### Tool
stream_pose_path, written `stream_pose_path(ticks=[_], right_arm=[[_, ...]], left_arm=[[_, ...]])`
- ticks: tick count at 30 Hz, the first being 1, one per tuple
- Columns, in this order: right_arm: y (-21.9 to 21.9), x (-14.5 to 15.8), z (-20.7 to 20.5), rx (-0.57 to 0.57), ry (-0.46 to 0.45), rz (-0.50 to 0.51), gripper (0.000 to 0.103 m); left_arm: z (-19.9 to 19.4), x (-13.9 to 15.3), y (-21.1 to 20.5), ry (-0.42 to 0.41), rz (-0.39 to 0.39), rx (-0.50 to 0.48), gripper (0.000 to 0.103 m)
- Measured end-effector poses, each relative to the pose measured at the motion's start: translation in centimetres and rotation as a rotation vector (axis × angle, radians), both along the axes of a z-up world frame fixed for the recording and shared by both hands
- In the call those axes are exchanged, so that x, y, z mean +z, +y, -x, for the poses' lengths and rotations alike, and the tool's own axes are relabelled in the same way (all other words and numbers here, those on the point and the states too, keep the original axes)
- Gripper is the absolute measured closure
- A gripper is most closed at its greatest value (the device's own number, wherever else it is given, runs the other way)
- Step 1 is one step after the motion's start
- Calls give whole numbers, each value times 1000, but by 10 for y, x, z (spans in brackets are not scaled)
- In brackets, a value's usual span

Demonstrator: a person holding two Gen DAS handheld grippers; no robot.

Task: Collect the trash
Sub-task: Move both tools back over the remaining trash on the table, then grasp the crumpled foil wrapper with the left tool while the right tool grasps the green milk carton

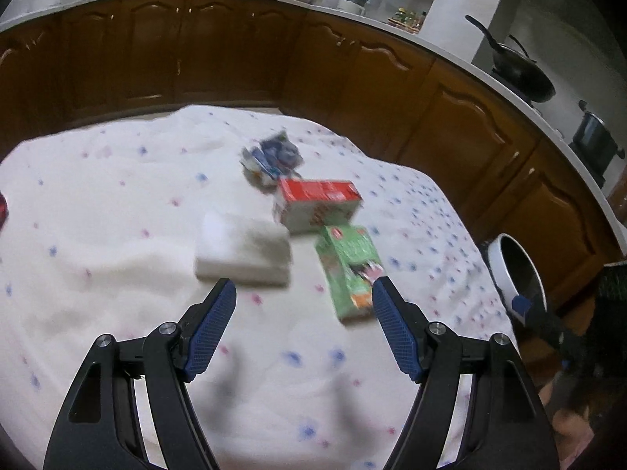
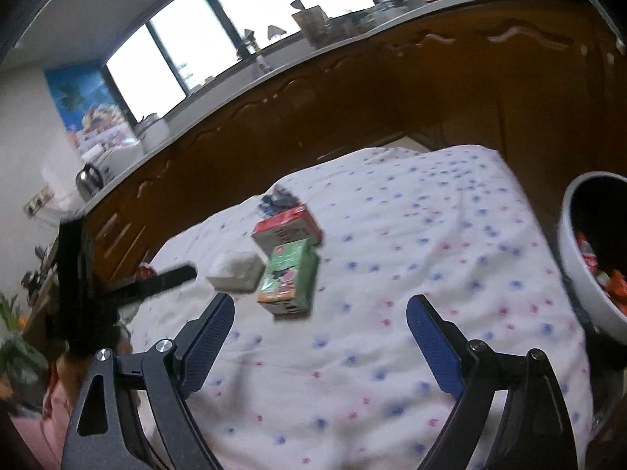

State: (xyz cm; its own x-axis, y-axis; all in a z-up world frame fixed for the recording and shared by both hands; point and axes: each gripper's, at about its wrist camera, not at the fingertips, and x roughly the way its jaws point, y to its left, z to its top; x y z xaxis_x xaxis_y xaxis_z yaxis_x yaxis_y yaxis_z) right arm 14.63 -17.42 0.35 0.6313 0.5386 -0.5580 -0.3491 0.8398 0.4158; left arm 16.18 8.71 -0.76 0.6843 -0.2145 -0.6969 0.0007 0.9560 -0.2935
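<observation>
On the flower-print tablecloth (image 1: pixel 98 211) lie a green carton (image 1: pixel 348 270), a red and white carton (image 1: pixel 317 203), a white pack (image 1: pixel 243 250) and a crumpled blue wrapper (image 1: pixel 274 156). My left gripper (image 1: pixel 303 286) is open and empty, above the cloth just short of the white pack and the green carton. My right gripper (image 2: pixel 319 305) is open and empty over the cloth; the green carton (image 2: pixel 288 278), red carton (image 2: pixel 286 227), white pack (image 2: pixel 235 270) and blue wrapper (image 2: pixel 276 201) lie ahead of it to the left. The left gripper (image 2: pixel 172 278) shows there as a dark blur.
A white bin (image 2: pixel 580 274) with red wrappers inside stands off the table's right edge; it also shows in the left wrist view (image 1: pixel 505 266). Brown kitchen cabinets (image 1: pixel 235 51) with a white counter run behind the table. A red object (image 1: pixel 3 207) sits at the far left.
</observation>
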Motion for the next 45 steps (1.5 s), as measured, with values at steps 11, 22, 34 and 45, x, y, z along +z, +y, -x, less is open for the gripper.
stream_pose_path(ticks=[11, 22, 34, 45], right_arm=[[61, -19, -46, 124, 45, 78, 13], [99, -50, -79, 130, 87, 150, 17], [88, -50, -74, 127, 101, 133, 86], [43, -34, -49, 68, 71, 143, 98]], left_arm=[[-92, 7, 31, 31, -62, 30, 30], [-199, -29, 20, 144, -60, -16, 30], [-189, -25, 12, 120, -63, -44, 83], [-104, 43, 15, -68, 21, -45, 84]])
